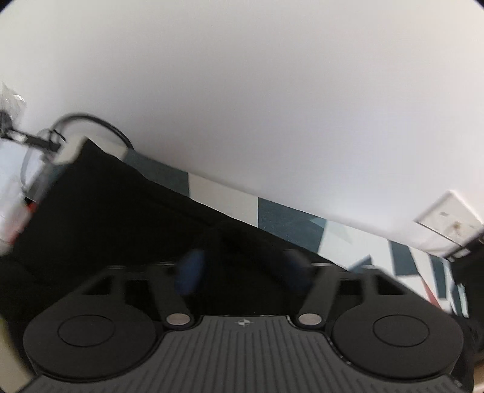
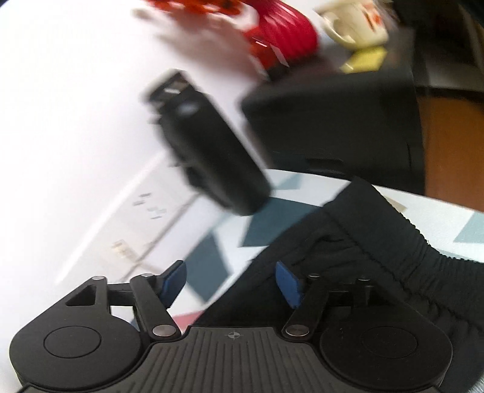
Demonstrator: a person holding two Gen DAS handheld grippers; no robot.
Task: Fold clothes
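Observation:
A black garment (image 1: 121, 217) lies spread on a table under a patterned teal-and-white cover (image 1: 278, 217). My left gripper (image 1: 243, 270) hovers just over the cloth, open. Its blue pads (image 1: 189, 272) are blurred and stand well apart, and I see nothing pinched between them. In the right wrist view the same garment (image 2: 378, 241) shows a ribbed elastic waistband running to the lower right. My right gripper (image 2: 231, 282) is open at the garment's left edge. One of its pads (image 2: 289, 284) is over the fabric and the other is over the cover (image 2: 272, 223).
A white wall rises behind the table with a socket plate (image 1: 447, 217) and a black cable (image 1: 90, 121). In the right wrist view a blurred black device (image 2: 211, 151) hangs ahead. Behind it are a black box (image 2: 332, 121), a red object (image 2: 284, 33) and a white mug (image 2: 354, 21).

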